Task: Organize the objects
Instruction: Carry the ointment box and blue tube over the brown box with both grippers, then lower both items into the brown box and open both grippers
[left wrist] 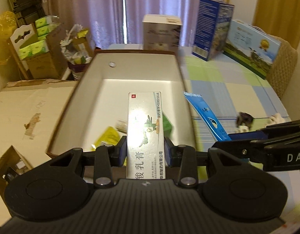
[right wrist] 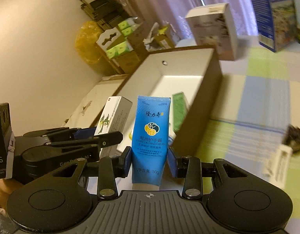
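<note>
The far half of the open box point(left wrist: 142, 72) is bare floor, plenty of room to drop in from above. The near end is cluttered with a yellow packet point(left wrist: 109, 137), a green box point(left wrist: 167, 124) and a small bottle point(left wrist: 121, 124). Right of the box the tablecloth point(left wrist: 228, 89) is open, till the cartons point(left wrist: 212, 31) at the far edge.

Ointment carton point(left wrist: 145, 134) over open box point(left wrist: 130, 74); hand-cream tube point(right wrist: 150, 138) just right.
</note>
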`<state>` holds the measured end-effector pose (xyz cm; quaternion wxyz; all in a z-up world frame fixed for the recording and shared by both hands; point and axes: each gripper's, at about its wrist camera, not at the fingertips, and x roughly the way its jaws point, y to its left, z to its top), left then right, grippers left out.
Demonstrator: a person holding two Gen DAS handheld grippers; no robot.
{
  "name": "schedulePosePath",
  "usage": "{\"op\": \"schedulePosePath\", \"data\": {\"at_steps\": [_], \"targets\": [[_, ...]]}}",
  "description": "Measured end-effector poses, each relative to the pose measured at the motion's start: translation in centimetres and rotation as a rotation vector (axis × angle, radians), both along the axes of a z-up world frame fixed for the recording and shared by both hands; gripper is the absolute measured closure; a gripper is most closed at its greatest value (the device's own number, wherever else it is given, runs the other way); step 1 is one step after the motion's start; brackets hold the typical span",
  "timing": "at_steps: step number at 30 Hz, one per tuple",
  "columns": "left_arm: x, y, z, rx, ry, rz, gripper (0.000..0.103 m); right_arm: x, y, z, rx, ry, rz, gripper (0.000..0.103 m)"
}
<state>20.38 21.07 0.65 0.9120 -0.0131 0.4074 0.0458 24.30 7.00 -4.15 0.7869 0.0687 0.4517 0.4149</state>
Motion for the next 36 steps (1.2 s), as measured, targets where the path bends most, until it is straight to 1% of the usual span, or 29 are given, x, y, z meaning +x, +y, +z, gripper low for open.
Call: {"op": "schedulePosePath", "data": {"at_steps": [5, 9, 18, 28, 33, 36], "targets": [[2.1, 3.1, -0.3, 0.032, 0.009, 0.004, 0.070, 1.7, 3.6, -0.4, -0.015, -0.008, -0.002, 0.067], [4.1, 5.0, -1.0, 0.040, 0.028, 0.001, 0.070, 3.5, 6.2, -1.3, -0.036, 0.003, -0.015, 0.067], [9.4, 8.2, -3.6, 0.070, 0.084, -0.013, 0.070, 7.3, 10.6, -4.0, -0.138, 0.010, -0.021, 0.067], [12.6, 10.5, -5.4, 0.067, 0.120, -0.019, 0.070, 10.3, 13.5, -6.3, -0.205, 0.006, -0.026, 0.066], [13.6, 10.7, -6.1, 0.057, 0.134, -0.032, 0.070, 11.9, 14.0, -7.2, -0.247, 0.010, -0.067, 0.066], [14.0, 10.6, -6.5, 0.051, 0.141, -0.043, 0.070, 12.3, 13.8, -7.2, -0.243, 0.007, -0.071, 0.066]]}}
